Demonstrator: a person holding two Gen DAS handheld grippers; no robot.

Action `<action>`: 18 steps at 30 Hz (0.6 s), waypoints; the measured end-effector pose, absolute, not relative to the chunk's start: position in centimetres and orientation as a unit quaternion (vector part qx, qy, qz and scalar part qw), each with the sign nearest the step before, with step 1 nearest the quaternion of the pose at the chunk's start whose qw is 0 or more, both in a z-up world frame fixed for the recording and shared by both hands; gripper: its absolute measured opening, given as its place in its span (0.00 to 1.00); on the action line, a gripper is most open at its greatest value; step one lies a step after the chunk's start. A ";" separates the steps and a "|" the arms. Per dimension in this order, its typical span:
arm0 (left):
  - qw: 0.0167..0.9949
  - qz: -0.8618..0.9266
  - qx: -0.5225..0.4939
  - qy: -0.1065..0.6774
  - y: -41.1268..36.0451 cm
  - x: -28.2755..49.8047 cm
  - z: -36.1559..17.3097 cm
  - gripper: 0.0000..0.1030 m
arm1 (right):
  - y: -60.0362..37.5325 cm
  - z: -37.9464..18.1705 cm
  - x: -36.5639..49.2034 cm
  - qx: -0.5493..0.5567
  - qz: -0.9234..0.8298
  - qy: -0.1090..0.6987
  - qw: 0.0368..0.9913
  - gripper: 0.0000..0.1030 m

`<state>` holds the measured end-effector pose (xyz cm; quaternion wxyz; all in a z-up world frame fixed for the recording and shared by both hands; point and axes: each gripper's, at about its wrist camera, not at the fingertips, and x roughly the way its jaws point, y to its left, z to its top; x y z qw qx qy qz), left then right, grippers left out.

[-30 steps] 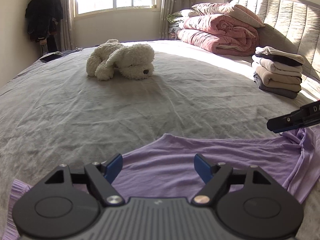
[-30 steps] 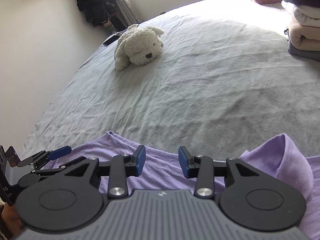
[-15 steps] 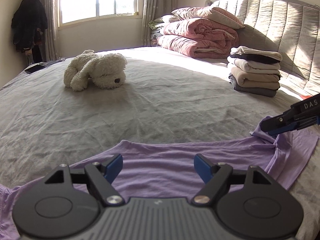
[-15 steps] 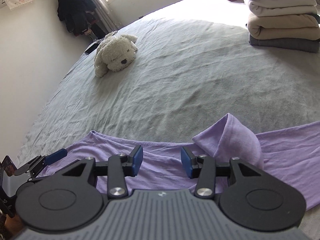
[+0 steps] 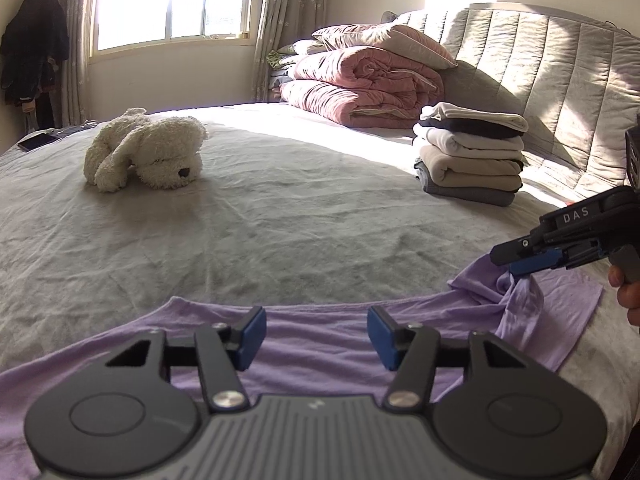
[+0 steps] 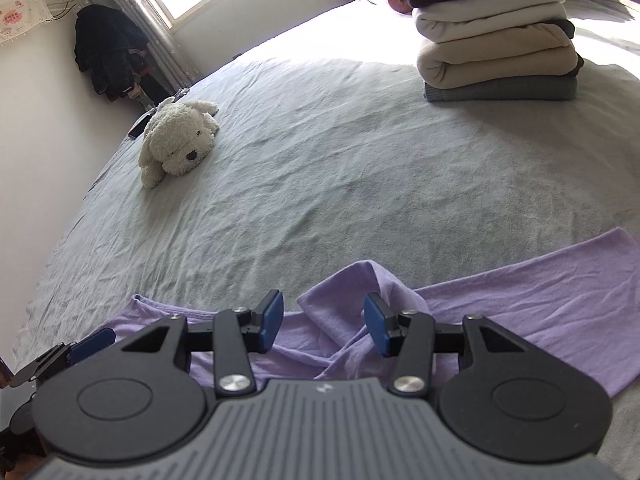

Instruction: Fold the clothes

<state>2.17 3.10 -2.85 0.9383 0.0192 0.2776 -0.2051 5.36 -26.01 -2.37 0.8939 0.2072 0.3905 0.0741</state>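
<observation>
The left gripper (image 5: 316,332) hangs with its jaws spread apart over the lilac garment (image 5: 320,344), gripping nothing. The right gripper (image 6: 324,322) is likewise parted, a raised fold of the lilac cloth bunched between its blue pads (image 6: 378,330). The garment lies along the lower frame on the grey bedsheet (image 6: 360,168). Farther off: a white plush dog (image 6: 178,146) at left, a stack of folded clothes (image 6: 496,36) at upper right.

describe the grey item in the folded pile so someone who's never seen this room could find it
Start at the padded headboard of the bed and look down to the stack of folded clothes on the sheet in front of it. The grey garment is the bottom layer, lying flat on the bed under a thick beige piece. It is the only grey one, and the thinnest.
</observation>
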 end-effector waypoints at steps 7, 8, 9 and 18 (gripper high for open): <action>0.912 -0.281 0.007 0.300 1.0 2.1 -3.8 0.46 | -26.6 -2.3 5.6 0.180 0.059 0.384 0.904 0.48; 0.907 -0.293 0.007 0.303 0.6 2.0 -3.9 0.46 | -26.6 -2.3 5.6 0.176 0.059 0.383 0.905 0.48; 0.902 -0.304 0.008 0.306 0.2 2.0 -4.1 0.46 | -26.7 -2.3 5.6 0.172 0.060 0.382 0.906 0.48; 0.877 -0.368 0.042 0.306 -2.9 0.4 -5.1 0.46 | -27.1 -2.1 5.9 0.133 0.063 0.375 0.915 0.45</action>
